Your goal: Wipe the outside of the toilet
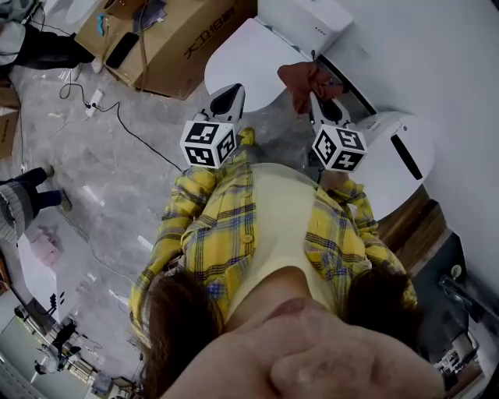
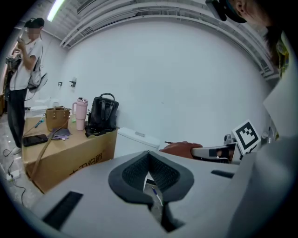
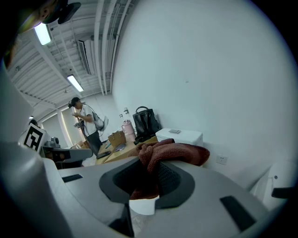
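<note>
The white toilet shows in the head view with its lid (image 1: 243, 56) down and its tank (image 1: 306, 22) against the wall. My right gripper (image 1: 318, 101) is shut on a reddish-brown cloth (image 1: 309, 78), held in the air just right of the lid. In the right gripper view the cloth (image 3: 173, 152) bulges out between the jaws of the right gripper (image 3: 151, 161), with the tank (image 3: 179, 135) beyond. My left gripper (image 1: 228, 98) hovers near the lid's front edge. Its jaws are shut with nothing between them in the left gripper view (image 2: 149, 153).
A cardboard box (image 1: 178, 37) stands left of the toilet; on it are a black bag (image 2: 103, 114), a pink tumbler (image 2: 80, 113) and a brown bag (image 2: 57, 118). A person (image 2: 21, 79) stands beyond the box. Another white fixture (image 1: 399, 156) sits right. Cables (image 1: 117, 117) cross the floor.
</note>
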A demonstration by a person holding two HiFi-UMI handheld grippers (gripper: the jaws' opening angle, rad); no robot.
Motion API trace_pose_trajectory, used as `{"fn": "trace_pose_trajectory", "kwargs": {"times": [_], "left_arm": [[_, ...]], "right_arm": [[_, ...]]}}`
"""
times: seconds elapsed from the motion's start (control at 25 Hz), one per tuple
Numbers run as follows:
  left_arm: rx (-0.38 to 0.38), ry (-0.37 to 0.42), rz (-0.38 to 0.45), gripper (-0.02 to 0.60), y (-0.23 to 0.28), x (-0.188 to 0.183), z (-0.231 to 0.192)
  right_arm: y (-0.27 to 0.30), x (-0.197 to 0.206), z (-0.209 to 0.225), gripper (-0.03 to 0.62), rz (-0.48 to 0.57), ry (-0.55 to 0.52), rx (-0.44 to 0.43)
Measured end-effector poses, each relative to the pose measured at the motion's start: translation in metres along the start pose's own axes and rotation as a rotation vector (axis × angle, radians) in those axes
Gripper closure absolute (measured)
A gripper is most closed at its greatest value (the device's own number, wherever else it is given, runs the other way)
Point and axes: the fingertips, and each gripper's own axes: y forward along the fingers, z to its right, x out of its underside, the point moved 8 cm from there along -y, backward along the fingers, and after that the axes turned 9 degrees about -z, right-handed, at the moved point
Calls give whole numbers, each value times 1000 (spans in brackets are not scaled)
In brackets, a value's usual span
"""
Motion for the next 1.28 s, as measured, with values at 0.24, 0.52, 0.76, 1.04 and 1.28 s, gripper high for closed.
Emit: {"fn": "trace_pose_trajectory", "kwargs": {"times": [0.24, 0.52, 0.76, 1.04, 1.28], "left_arm": [[44, 36, -25, 574, 8, -24, -55], [74, 67, -49, 574, 23, -35, -91], [65, 53, -66, 574, 44, -41, -100], [-8, 35, -66, 574, 74, -62, -114], [-42, 31, -75, 574, 111, -87, -119]], "right_arm": [[47, -22, -30, 503, 6, 16, 32], [82, -42, -49, 503, 11, -14, 47], [114, -69, -33, 505, 26, -39, 51], [170, -113, 3, 503, 36, -57, 16], [226, -154, 32, 504, 26, -96, -23]]}}
